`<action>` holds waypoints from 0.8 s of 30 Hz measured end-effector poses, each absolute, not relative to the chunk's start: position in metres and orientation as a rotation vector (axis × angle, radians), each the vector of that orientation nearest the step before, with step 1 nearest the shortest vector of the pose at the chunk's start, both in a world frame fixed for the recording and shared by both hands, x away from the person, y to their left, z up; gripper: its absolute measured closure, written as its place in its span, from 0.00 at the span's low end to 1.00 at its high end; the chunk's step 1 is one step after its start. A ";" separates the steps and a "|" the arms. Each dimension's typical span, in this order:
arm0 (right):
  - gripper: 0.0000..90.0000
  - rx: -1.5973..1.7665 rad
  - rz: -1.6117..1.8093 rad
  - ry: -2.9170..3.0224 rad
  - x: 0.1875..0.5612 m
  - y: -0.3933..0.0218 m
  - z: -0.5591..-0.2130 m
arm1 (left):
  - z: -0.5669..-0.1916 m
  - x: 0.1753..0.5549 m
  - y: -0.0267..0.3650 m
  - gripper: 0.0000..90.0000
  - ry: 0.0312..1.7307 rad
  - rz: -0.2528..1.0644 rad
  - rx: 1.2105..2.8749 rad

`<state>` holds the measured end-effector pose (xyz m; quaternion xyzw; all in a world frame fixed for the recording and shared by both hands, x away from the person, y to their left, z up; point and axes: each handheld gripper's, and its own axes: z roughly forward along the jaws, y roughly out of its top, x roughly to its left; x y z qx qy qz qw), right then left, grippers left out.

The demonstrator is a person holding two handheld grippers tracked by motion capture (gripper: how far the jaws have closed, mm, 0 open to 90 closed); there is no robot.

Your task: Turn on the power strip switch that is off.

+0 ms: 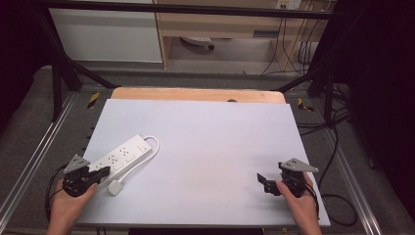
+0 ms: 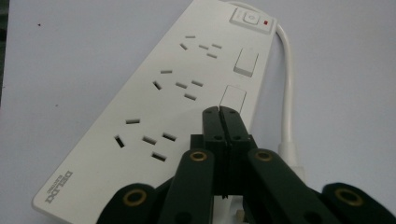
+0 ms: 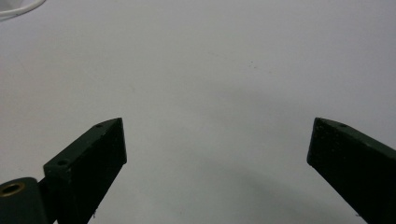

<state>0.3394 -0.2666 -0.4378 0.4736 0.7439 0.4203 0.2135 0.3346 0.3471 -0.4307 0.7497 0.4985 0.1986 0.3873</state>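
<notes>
Lying white with 3 socket groups, the power strip [image 2: 177, 88] meets the clenched left hand-held gripper [image 2: 219, 112]; right hand-held gripper [image 3: 217, 140] released.

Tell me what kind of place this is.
Probably a lab or workshop bench set up for recording handling demos. A pale table stands inside a black frame, cables hang by shelving behind, and a person holds a left gripper by a power strip and a right gripper.

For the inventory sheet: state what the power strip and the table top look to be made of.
Power strip: white moulded plastic, smooth with a soft sheen, printed brand mark at one end. Table top: a pale matte sheet, probably laminate or painted board, lying on a wooden board that shows at the far edge.
</notes>
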 end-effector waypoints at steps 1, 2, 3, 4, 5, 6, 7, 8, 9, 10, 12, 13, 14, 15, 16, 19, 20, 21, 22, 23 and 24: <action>0.06 1.312 1.165 2.065 0.339 -0.267 -0.438 | -0.431 0.335 0.347 1.00 1.270 0.507 1.908; 0.06 1.315 1.168 2.064 0.339 -0.267 -0.438 | -0.431 0.335 0.347 1.00 1.269 0.509 1.908; 0.06 1.316 1.167 2.064 0.339 -0.267 -0.438 | -0.431 0.335 0.347 1.00 1.270 0.509 1.909; 0.06 1.317 1.166 2.063 0.339 -0.267 -0.438 | -0.431 0.335 0.347 1.00 1.271 0.509 1.910; 0.06 1.316 1.164 2.064 0.339 -0.267 -0.438 | -0.431 0.334 0.347 1.00 1.271 0.510 1.910; 0.06 1.317 1.163 2.064 0.339 -0.267 -0.438 | -0.431 0.334 0.347 1.00 1.271 0.508 1.909; 0.06 1.317 1.162 2.063 0.339 -0.267 -0.438 | -0.431 0.334 0.348 1.00 1.272 0.508 1.909; 0.06 1.317 1.161 2.064 0.339 -0.267 -0.438 | -0.431 0.334 0.348 1.00 1.272 0.508 1.909; 0.06 1.321 1.161 2.063 0.339 -0.267 -0.438 | -0.431 0.334 0.348 1.00 1.272 0.507 1.908; 0.06 1.317 1.161 2.063 0.339 -0.267 -0.438 | -0.431 0.334 0.348 1.00 1.276 0.506 1.901; 0.06 1.318 1.162 2.063 0.339 -0.267 -0.438 | -0.431 0.335 0.348 1.00 1.278 0.504 1.898; 0.06 1.321 1.162 2.063 0.339 -0.267 -0.438 | -0.431 0.335 0.348 1.00 1.277 0.506 1.899; 0.06 1.319 1.160 2.064 0.340 -0.267 -0.439 | -0.431 0.335 0.348 1.00 1.277 0.506 1.900; 0.06 1.320 1.162 2.065 0.340 -0.267 -0.439 | -0.431 0.334 0.348 1.00 1.277 0.507 1.901; 0.06 1.321 1.163 2.064 0.340 -0.267 -0.439 | -0.431 0.334 0.348 1.00 1.276 0.508 1.901; 0.06 1.314 1.163 2.071 0.339 -0.266 -0.438 | -0.431 0.334 0.348 1.00 1.278 0.507 1.900; 0.06 1.313 1.162 2.071 0.339 -0.266 -0.438 | -0.431 0.334 0.348 1.00 1.278 0.507 1.900; 0.06 1.314 1.162 2.071 0.339 -0.267 -0.438 | -0.431 0.334 0.348 1.00 1.278 0.506 1.899; 0.06 1.315 1.162 2.071 0.339 -0.267 -0.438 | -0.432 0.334 0.348 1.00 1.278 0.501 1.898; 0.06 1.313 1.161 2.068 0.340 -0.267 -0.439 | -0.432 0.335 0.349 1.00 1.277 0.499 1.895; 0.06 1.316 1.163 2.070 0.340 -0.267 -0.439 | -0.432 0.335 0.349 1.00 1.278 0.499 1.896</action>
